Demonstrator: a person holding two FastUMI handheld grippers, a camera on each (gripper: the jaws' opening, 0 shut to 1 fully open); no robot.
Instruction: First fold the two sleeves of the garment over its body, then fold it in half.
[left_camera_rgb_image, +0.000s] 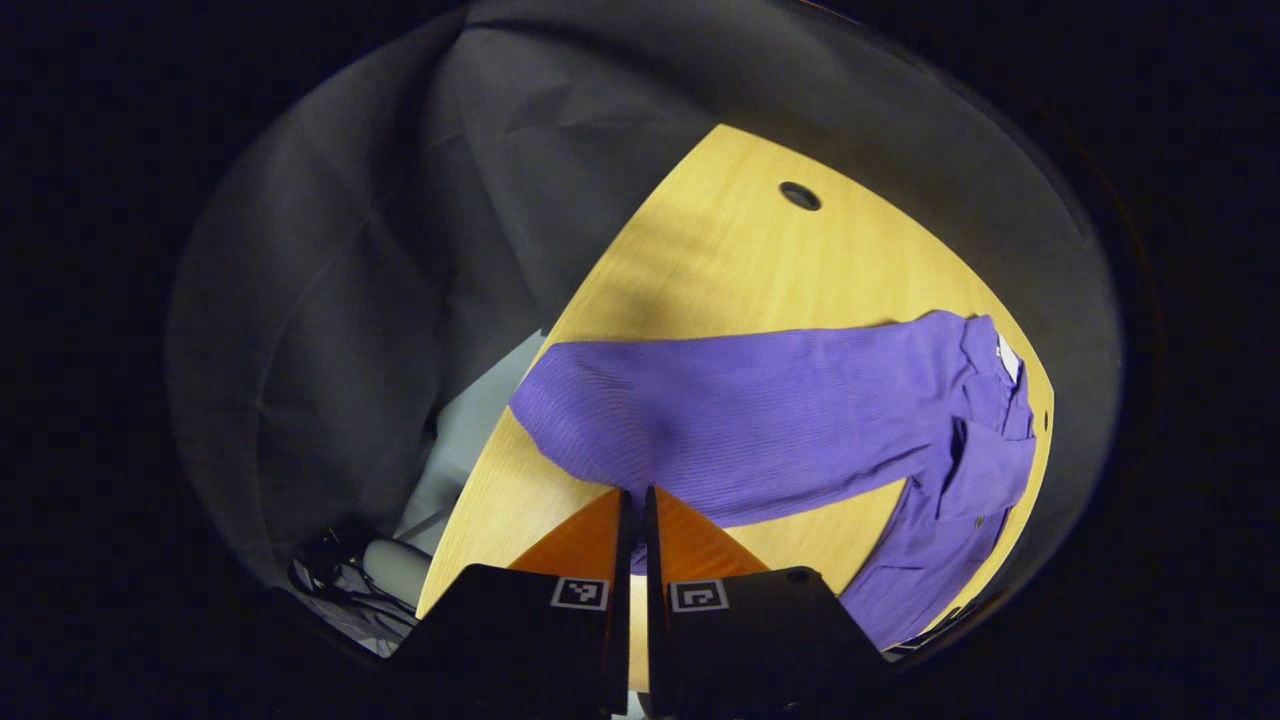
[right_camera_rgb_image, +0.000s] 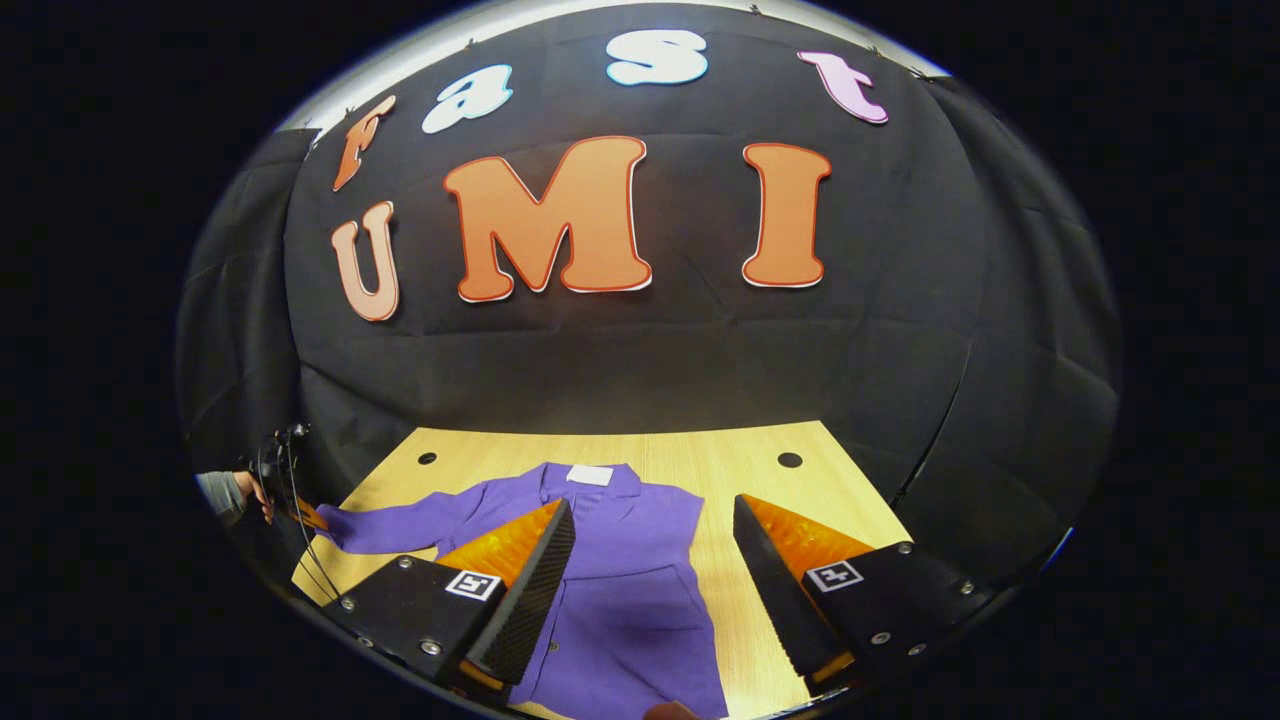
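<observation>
Garment (right_camera_rgb_image: 630, 570) lies on the bench (right_camera_rgb_image: 760, 480); left claw (left_camera_rgb_image: 634, 492) pinches its sleeve (left_camera_rgb_image: 700, 420), right claw (right_camera_rgb_image: 650, 520) wide above it.

- Recording booth, not a home: black cloth wall (right_camera_rgb_image: 640, 340) draped on all sides.
- Office-style wooden table (left_camera_rgb_image: 740, 260) with cable holes (left_camera_rgb_image: 800, 196).
- Loose cables (left_camera_rgb_image: 330, 580) on the floor beside it.
</observation>
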